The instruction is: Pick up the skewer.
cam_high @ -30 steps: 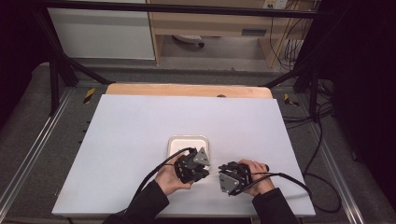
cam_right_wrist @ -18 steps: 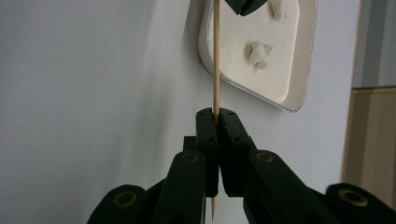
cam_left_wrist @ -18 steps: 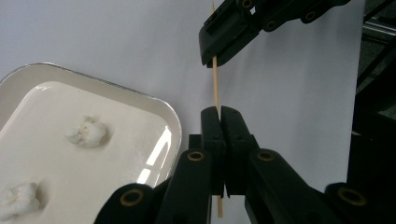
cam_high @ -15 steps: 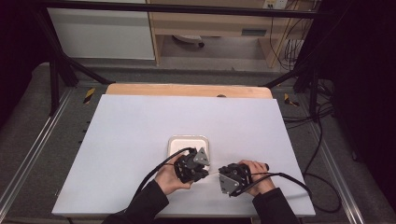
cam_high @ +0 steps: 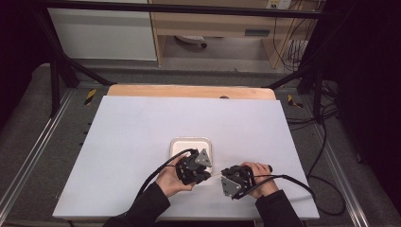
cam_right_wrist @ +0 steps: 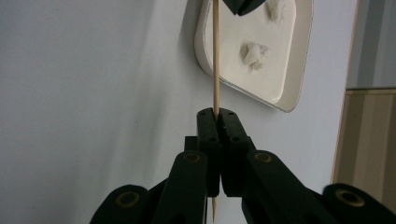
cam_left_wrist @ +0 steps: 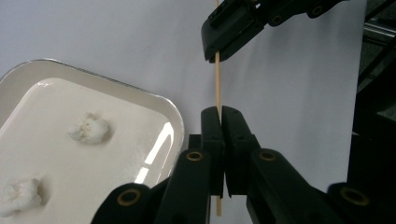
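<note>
Both claws are clamped on one thin wooden skewer: left claw at one end, right claw at the other, just beside the white tray. Two popcorn pieces remain unskewered; threading appears not yet begun.

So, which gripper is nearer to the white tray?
Left. The left gripper overlaps the white tray's near edge; the right gripper is off to its side.
</note>
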The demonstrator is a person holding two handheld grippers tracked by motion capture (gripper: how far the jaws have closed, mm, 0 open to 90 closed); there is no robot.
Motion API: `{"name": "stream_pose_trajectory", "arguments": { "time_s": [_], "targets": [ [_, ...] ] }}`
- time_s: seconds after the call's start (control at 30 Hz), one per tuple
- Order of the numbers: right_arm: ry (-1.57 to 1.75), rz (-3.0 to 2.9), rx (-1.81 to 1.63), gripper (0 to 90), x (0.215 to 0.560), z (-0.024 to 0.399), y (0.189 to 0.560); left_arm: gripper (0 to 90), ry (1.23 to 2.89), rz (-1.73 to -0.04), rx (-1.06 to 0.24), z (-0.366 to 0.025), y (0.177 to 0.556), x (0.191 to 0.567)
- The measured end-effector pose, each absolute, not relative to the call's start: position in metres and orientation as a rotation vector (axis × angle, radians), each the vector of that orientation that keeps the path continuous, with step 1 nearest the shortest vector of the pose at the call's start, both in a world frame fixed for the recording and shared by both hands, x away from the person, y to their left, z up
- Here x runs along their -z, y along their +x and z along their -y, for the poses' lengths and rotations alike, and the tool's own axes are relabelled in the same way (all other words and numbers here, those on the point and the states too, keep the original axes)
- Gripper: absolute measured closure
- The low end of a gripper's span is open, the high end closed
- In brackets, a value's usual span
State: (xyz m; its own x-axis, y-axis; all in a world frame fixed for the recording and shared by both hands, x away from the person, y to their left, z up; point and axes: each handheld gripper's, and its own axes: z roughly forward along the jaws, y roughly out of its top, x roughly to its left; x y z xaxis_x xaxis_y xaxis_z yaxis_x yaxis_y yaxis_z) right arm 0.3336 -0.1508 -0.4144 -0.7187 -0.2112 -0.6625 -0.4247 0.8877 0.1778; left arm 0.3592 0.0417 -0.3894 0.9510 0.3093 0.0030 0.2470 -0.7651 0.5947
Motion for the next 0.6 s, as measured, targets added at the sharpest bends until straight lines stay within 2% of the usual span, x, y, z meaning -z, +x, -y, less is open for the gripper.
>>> {"name": "stream_pose_trajectory", "arguments": {
  "time_s": [0.17, 0.3, 0.4, 0.6],
  "targets": [
    [-0.451, -2.384, -0.393, 89.3, 0.415, 0.151, 0.334, 72.2, 2.518, -0.432, -0.130, -0.045, 0.362, 0.389],
    [-0.456, -2.383, -0.383, 89.2, 0.415, 0.151, 0.334, 65.7, 2.548, -0.447, -0.115, -0.044, 0.364, 0.390],
    [-0.454, -2.385, -0.383, 89.3, 0.415, 0.150, 0.334, 66.6, 2.593, -0.455, -0.096, -0.041, 0.365, 0.395],
    [-0.458, -2.390, -0.382, 89.3, 0.415, 0.150, 0.334, 79.2, 2.630, -0.432, -0.071, -0.037, 0.365, 0.400]
  ]
}}
